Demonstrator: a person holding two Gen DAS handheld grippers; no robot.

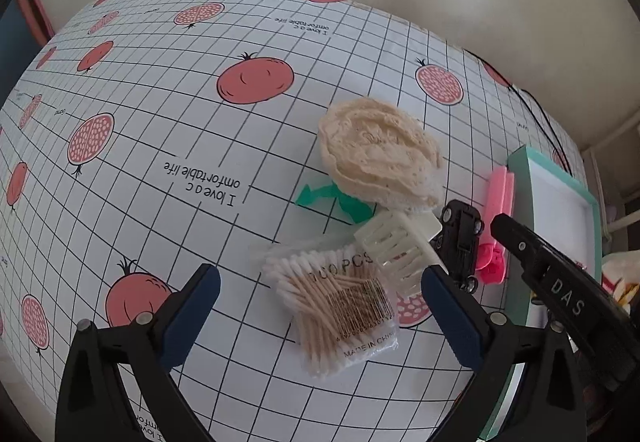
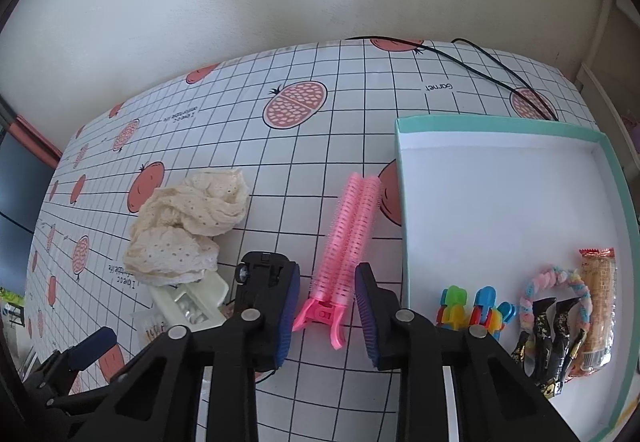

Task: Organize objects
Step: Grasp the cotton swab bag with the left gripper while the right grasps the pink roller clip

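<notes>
Box (image 1: 554,178) cut by right frame edge in left view. Toy car (image 2: 260,274) mostly behind right tongs (image 2: 327,316). Swab pack (image 1: 340,306) print partly unreadable.

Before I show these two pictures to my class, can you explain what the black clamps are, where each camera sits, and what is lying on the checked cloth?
Each clamp is a hand-held gripper with a camera looking along its fingers. The left gripper hovers open over a bag of cotton swabs, beside a cream comb, a black toy car and a lace cloth. The right gripper straddles the handle of a pink hair roller clip; its fingers do not yet press it. The teal box already holds clips, a scrunchie and snacks.
</notes>
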